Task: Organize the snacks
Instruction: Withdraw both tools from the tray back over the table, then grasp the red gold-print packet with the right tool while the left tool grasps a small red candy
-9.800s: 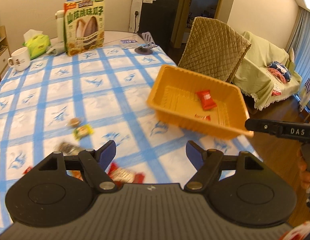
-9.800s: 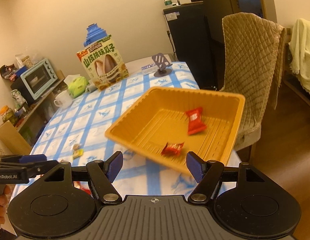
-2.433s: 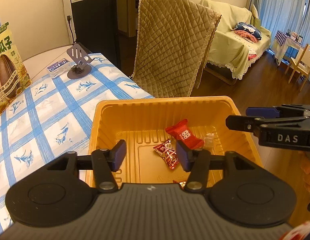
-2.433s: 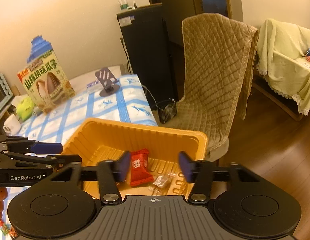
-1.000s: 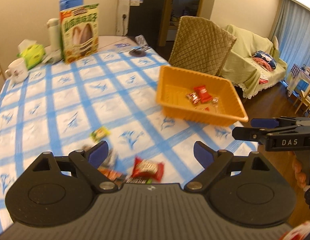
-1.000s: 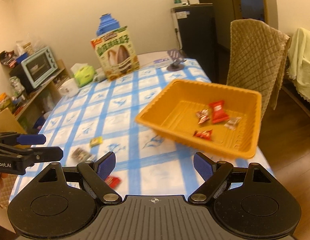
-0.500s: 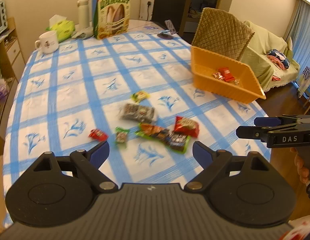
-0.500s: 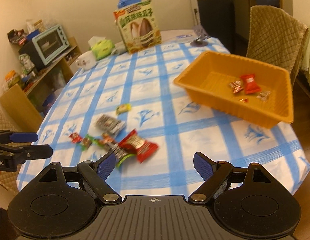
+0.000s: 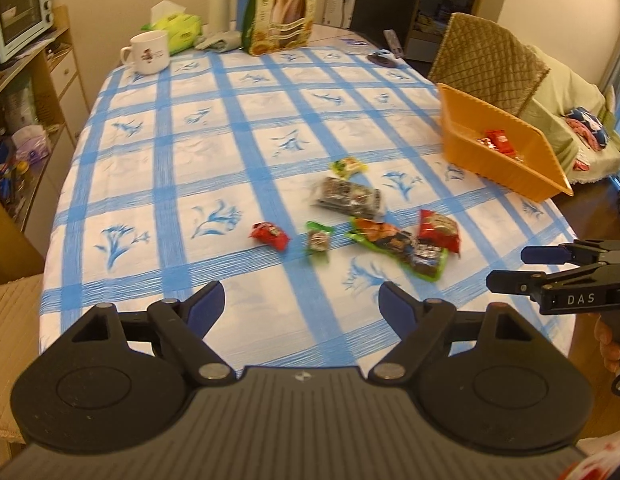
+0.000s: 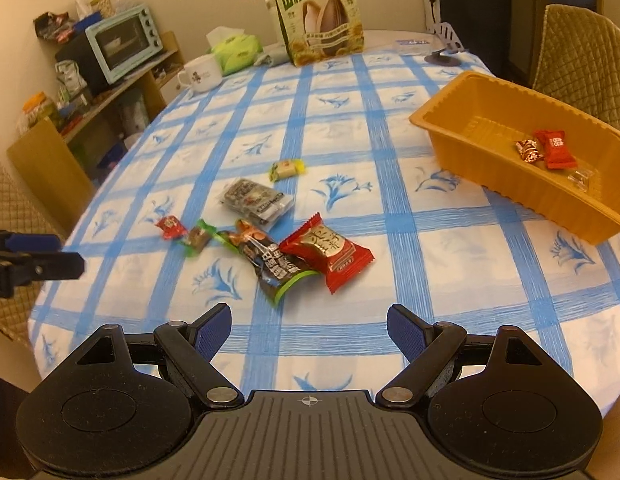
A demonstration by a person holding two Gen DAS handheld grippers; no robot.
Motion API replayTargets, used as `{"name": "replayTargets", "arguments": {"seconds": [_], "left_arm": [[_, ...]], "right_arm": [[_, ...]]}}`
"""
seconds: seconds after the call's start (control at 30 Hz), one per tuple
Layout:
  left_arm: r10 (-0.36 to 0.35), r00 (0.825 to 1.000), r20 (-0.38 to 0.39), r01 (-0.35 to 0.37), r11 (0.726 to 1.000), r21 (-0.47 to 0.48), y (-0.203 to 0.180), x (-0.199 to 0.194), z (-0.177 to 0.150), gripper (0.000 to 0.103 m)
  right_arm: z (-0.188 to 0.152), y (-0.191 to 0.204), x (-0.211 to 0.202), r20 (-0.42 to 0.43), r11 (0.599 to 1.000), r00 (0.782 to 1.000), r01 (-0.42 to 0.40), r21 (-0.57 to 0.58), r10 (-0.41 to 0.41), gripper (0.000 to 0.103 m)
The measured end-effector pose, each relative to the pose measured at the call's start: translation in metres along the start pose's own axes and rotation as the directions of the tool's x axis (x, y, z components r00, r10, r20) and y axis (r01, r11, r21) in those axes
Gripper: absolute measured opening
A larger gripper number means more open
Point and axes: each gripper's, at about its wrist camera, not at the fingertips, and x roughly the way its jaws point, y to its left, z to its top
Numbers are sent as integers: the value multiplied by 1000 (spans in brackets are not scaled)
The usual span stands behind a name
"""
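Observation:
An orange tray (image 10: 530,196) sits at the table's right edge and holds a red candy (image 10: 556,149) and a few small sweets. Loose snacks lie mid-table: a red packet (image 10: 328,252), a dark green-edged packet (image 10: 270,264), a grey packet (image 10: 256,200), a yellow-green candy (image 10: 286,169), a small red candy (image 9: 270,235) and a small green one (image 9: 319,240). My left gripper (image 9: 301,300) hovers over the near table edge; its jaws are closing with nothing between them. My right gripper (image 10: 309,320) hangs open and empty, just short of the packets.
A tall sunflower-seed bag (image 10: 320,16), a white mug (image 9: 148,52), a green tissue pack (image 10: 236,52) and a phone stand (image 10: 444,46) stand at the far end. A quilted chair (image 9: 486,68) is behind the tray. A shelf with a toaster oven (image 10: 124,42) lines the left.
Both grippers have drawn back from the tray to the near side of the table, so the loose snacks now lie ahead of them. The left jaws have narrowed a little.

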Motion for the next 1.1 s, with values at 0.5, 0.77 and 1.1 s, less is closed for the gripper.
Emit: {"name": "replayTargets", "arguments": {"seconds": [0.5,0.77,1.1], "left_arm": [[47,998,-29,-49,996,-71,17,17,0,78],[74,996,-47,-78,993,-94,18,24,1,77],[96,994,-51,-102,988,-116,19,27,1,77]], "right_arm": [[26,-22,39,18,988,999,43,-145,-41,73],[39,-24,65,8,964,1000,17,-264,-15,59],[45,-13,91,-41,933,999,-30,-358,17,48]]}}
